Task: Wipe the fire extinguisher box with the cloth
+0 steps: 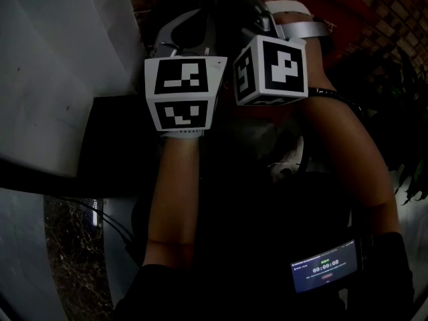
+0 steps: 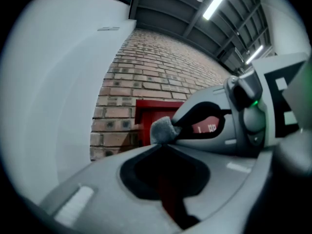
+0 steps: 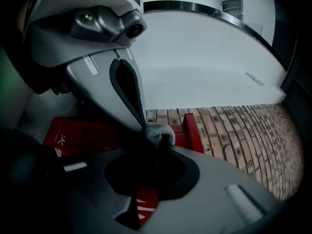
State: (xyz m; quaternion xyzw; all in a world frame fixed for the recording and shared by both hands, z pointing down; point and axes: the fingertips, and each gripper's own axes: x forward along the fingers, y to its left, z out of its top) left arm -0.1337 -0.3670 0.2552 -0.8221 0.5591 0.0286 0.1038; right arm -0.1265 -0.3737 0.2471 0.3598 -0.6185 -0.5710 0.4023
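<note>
so both arms reach out toward the fire extinguisher box point(image 3: 83, 138); left forearm point(image 1: 177, 192) and right forearm point(image 1: 348, 146) run almost side by side, and the two tools are pulled in tight with their tips meeting just in front of the box; left gripper point(image 2: 160, 146) has its jaws pinched together on a little grey wad of cloth point(image 2: 163, 129); right gripper point(image 3: 158, 148) comes at the same wad from the other side, jaws clamped on it too; can't tell if the cloth actually touches the box; the box is red, set against a brick wall point(image 2: 146, 67) that rises behind it; a white pillar point(image 2: 53, 91) stands left of the box
</note>
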